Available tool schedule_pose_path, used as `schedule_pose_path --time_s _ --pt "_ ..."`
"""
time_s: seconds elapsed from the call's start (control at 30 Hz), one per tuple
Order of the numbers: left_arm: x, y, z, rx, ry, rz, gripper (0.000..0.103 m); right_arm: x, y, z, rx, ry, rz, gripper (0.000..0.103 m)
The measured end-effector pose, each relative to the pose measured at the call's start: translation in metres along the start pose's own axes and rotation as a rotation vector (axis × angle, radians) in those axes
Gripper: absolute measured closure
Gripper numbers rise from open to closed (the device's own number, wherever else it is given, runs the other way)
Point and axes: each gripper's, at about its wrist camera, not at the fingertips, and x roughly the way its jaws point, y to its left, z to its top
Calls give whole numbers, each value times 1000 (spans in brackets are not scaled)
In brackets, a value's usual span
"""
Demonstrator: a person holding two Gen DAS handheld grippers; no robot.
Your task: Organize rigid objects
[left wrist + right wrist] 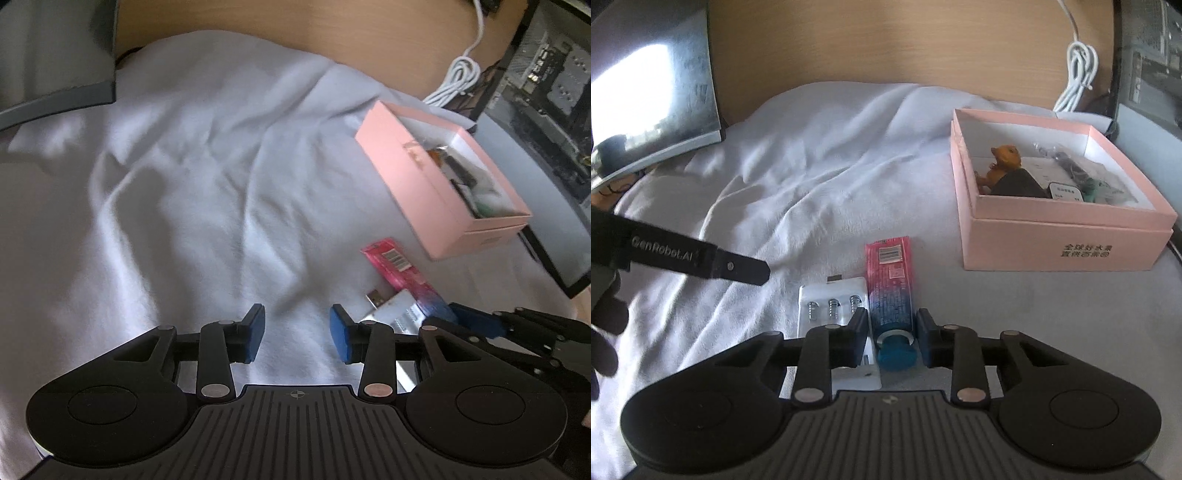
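The right tool (892,338) straddles the pink-and-blue plastic tube (891,291), unclenched; the left tool (297,334) hangs released over the white cloth (184,184).

Matte black plastic left gripper (297,334) and right gripper (892,338): ribbed housings, round pivot discs, silver rivets, blue rubber fingertip pads (255,332). White "GenRobot.AI" lettering on one black finger.

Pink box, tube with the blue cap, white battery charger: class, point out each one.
Pink box (1067,245): right wrist view, front wall.
Tube (891,291): right wrist view, mid-body, between the right tool's fingers.
Battery charger (832,306): right wrist view, spring contacts in the bays.
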Motion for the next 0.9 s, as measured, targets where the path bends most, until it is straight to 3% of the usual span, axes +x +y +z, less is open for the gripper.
schedule_pose_path --time_s 0.13,0.23,0.33,0.53,0.73,0.8,0.9 --pt "-4 -18 -6 21 16 -64 61 -8 -18 -6 34 18 -21 75" --pt "-3 -31 -10 46 27 -92 61 -20 -33 -11 79 2 -25 64" --pt "0 -35 -15 44 40 -99 61 -34 -41 -15 81 -32 -61 63" --pt "-4 -35 -22 17 33 -89 61 -37 -37 -18 -40 -52 -143 61" --pt "-18 -22 -30 -25 6 -63 61 -52 -51 -19 46 -75 -160 61" --pt "-19 -15 -32 -46 5 -51 61 -55 -58 -21 71 -81 -207 61" --pt "-18 -10 -37 -66 13 -43 61 -42 -65 -27 60 -11 -279 61"
